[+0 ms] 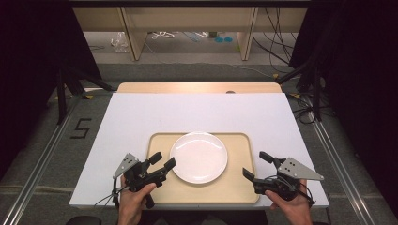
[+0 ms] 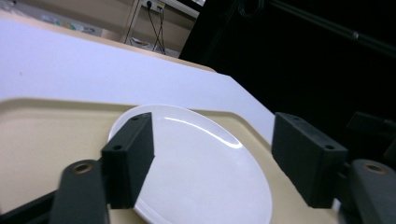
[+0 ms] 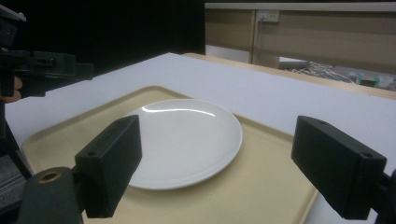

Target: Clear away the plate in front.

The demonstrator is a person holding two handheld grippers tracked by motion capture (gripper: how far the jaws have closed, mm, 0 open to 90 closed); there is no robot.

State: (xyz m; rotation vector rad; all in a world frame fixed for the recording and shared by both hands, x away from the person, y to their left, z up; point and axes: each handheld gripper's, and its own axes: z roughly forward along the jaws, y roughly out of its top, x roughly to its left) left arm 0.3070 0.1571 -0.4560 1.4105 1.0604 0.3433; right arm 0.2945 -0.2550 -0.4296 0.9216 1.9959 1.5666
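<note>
Between the two sets of tongs: a beige tray (image 1: 157,143) on the white table top (image 1: 141,112), and on it, centred, a bare white plate (image 1: 198,156). Left gripper (image 1: 163,161) just off the plate's left rim, jaws spread wide, nothing held. Right gripper (image 1: 257,165) over the tray's right edge, a little apart from the plate, likewise released and empty. Seen along the left gripper (image 2: 212,158), plate (image 2: 201,172) squarely ahead between the jaws; same from the right gripper (image 3: 217,163), plate (image 3: 187,140) slightly left of centre.

Probably best to come in low and level, one jaw slipped under the rim, one above — then close gently, since glazed china slides. Worth steadying the tray (image 3: 261,186) too.

Beyond the tongs: wooden table edge, dark curtains either side, cables on the floor.
</note>
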